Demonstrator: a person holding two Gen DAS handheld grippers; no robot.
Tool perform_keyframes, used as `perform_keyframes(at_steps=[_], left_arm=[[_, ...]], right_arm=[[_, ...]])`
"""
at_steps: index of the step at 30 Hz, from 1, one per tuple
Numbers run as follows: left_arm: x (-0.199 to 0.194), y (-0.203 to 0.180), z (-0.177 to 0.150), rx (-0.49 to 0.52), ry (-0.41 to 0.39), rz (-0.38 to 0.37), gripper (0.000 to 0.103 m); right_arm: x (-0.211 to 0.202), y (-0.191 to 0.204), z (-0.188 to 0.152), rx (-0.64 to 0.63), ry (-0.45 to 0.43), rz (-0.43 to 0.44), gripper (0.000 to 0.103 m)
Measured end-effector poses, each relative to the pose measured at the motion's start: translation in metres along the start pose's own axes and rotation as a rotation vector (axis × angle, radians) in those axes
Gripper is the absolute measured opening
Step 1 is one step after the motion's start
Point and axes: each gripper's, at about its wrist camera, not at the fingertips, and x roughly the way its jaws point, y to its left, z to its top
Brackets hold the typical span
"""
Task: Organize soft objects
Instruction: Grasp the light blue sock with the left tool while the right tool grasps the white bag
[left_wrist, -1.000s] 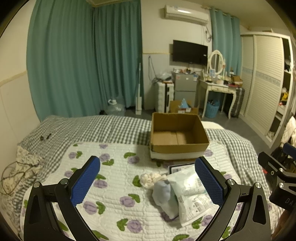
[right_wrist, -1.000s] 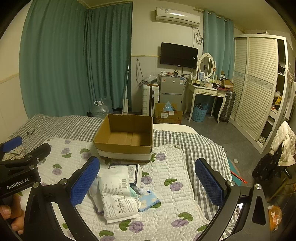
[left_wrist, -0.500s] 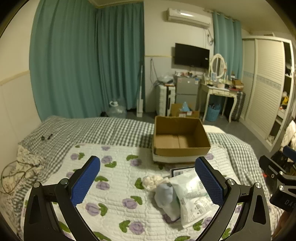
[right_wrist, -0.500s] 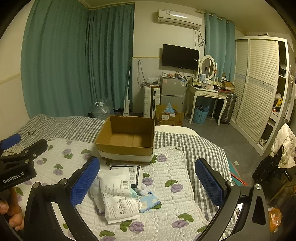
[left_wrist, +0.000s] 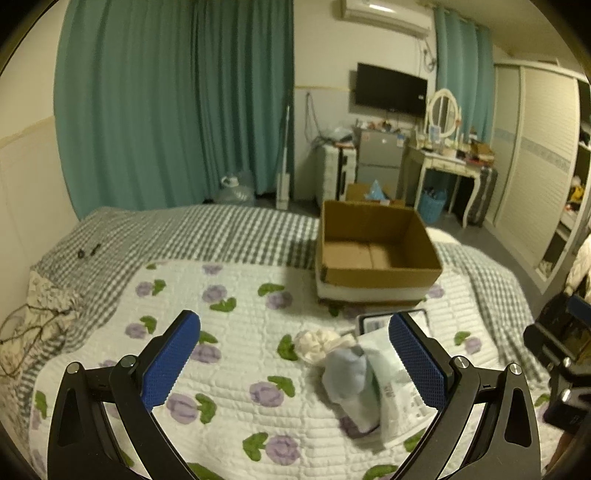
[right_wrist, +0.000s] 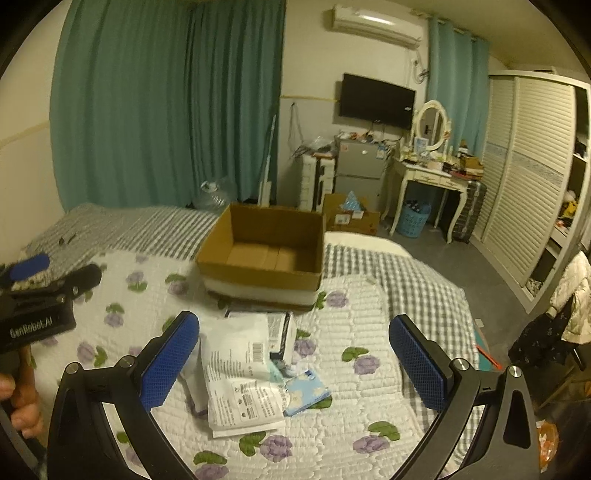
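Note:
A pile of soft things lies on the flowered quilt: a cream fabric ball (left_wrist: 317, 342), a pale blue cloth (left_wrist: 349, 376), a white printed plastic pouch (right_wrist: 240, 373), a dark flat packet (right_wrist: 280, 332) and a small blue patterned pack (right_wrist: 306, 389). An open brown cardboard box (left_wrist: 376, 254) (right_wrist: 262, 254) stands on the bed behind the pile. My left gripper (left_wrist: 295, 365) is open and empty, above the quilt just left of the pile. My right gripper (right_wrist: 295, 365) is open and empty above the pile.
The bed has a grey checked cover (left_wrist: 192, 236) beyond the quilt. A crumpled cloth with a cord (left_wrist: 33, 317) lies at the bed's left edge. Teal curtains, a small fridge (right_wrist: 358, 173), a white vanity desk (right_wrist: 432, 177) and a louvred wardrobe (right_wrist: 524, 177) stand around the room.
Both grippers have drifted slightly; the box and pile sit a little lower and more to the right in both views. Both stay open and empty.

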Motion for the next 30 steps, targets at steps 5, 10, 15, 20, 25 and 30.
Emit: perform_keyframes(at_steps=[5,10,15,20,25,30], left_arm=[[0.03,0.004,-0.013,0.009,0.066,0.019,0.103],[0.063,0.011,-0.031,0.025,0.149,0.035,0.103],[0.089,0.013,-0.048,0.037,0.227,0.031,0.103],[0.11,0.018,-0.058,0.046,0.276,0.059,0.103],[0.119,0.014,-0.06,0.051,0.289,0.046,0.103],[0.124,-0.001,-0.062,0.054,0.307,0.006,0.103]], right_arm=[[0.041,0.013,-0.02,-0.057,0.081,0.01,0.103],[0.089,0.025,-0.04,-0.084,0.181,0.036,0.103],[0.129,0.041,-0.056,-0.133,0.253,0.058,0.103],[0.167,0.053,-0.079,-0.151,0.366,0.129,0.103],[0.185,0.061,-0.096,-0.166,0.419,0.15,0.102],[0.185,0.046,-0.094,-0.084,0.435,0.211,0.049]])
